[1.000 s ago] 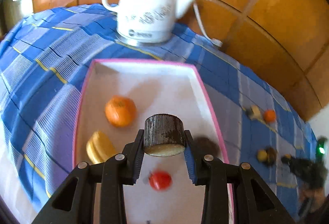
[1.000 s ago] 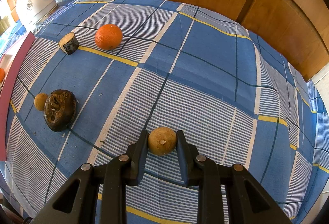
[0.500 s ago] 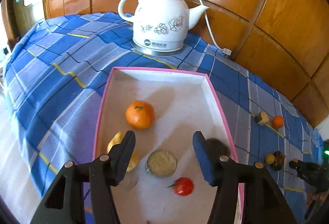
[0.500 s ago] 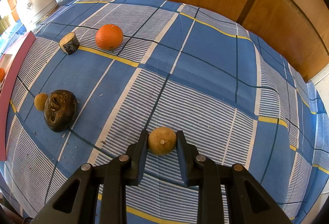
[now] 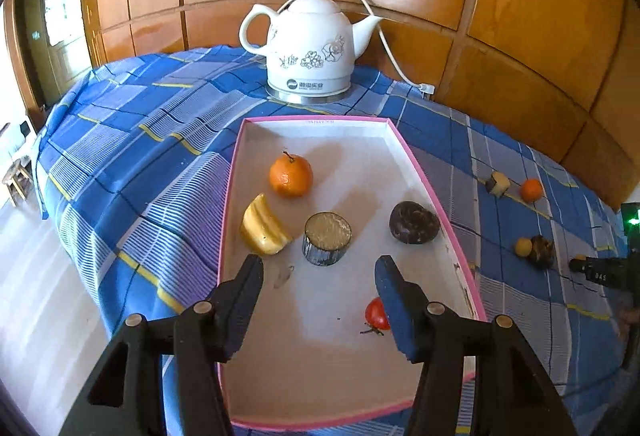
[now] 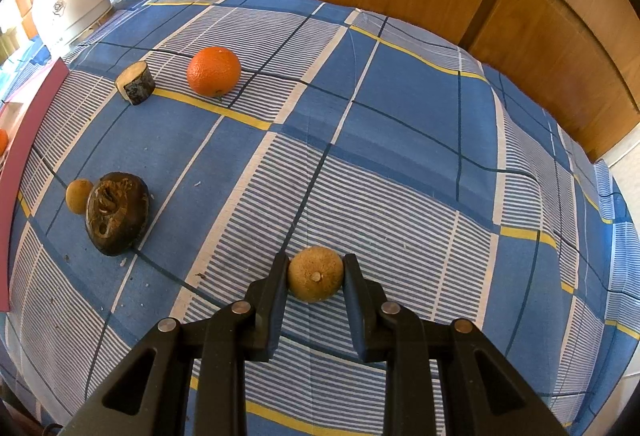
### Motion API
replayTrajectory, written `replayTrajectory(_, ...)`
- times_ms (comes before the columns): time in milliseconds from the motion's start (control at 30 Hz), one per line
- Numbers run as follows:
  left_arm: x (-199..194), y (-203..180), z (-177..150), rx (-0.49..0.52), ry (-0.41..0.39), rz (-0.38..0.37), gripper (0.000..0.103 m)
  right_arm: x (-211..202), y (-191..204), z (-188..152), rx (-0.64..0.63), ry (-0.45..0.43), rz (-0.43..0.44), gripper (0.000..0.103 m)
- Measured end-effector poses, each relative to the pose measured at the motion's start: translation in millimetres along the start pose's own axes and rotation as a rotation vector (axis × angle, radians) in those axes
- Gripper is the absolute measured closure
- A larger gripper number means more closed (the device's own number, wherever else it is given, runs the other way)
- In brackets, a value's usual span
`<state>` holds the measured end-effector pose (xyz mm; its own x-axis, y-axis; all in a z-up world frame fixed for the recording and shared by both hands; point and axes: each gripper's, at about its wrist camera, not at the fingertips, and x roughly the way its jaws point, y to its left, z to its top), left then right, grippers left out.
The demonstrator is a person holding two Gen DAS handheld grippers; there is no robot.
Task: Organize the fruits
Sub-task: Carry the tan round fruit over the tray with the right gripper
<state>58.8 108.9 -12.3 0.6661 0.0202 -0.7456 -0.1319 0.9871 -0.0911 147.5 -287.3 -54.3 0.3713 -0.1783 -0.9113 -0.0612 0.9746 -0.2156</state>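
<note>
My left gripper (image 5: 318,278) is hovering spread wide and gripping nothing over the pink-rimmed tray (image 5: 416,163), where a dark cut chunk (image 5: 327,238) is sitting at 12 o'clock from my fingertips, a yellow piece (image 5: 264,230) at 10, an orange (image 5: 291,175) at 11, a dark brown fruit (image 5: 414,222) at 1 and a small red fruit (image 5: 377,312) just beside my right finger. My right gripper (image 6: 316,272) is pinching a small tan fruit (image 6: 316,273) over the blue checked cloth (image 6: 400,163), with a second orange (image 6: 214,71) and cut chunk (image 6: 135,82) at 11 o'clock, a dark shrivelled fruit (image 6: 117,211) touching a little tan ball (image 6: 78,195) at 10, and the kettle (image 6: 66,15) far off at 10.
</note>
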Motion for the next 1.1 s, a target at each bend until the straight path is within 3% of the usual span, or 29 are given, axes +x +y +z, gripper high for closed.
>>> replayTrajectory(567,-38,3,2,0.032,-0.153,0.062,0.041,-3,-1,-5,0.014,-0.011,-0.003,0.076)
replayTrajectory(933,-37,18,2,0.009,-0.148,0.084,0.039,-3,-1,-2,0.005,0.008,0.01,0.077)
replayTrajectory(1100,-33,24,-1,-0.008,-0.134,0.082,0.039,-26,20,3,-0.027,-0.026,0.085,0.077)
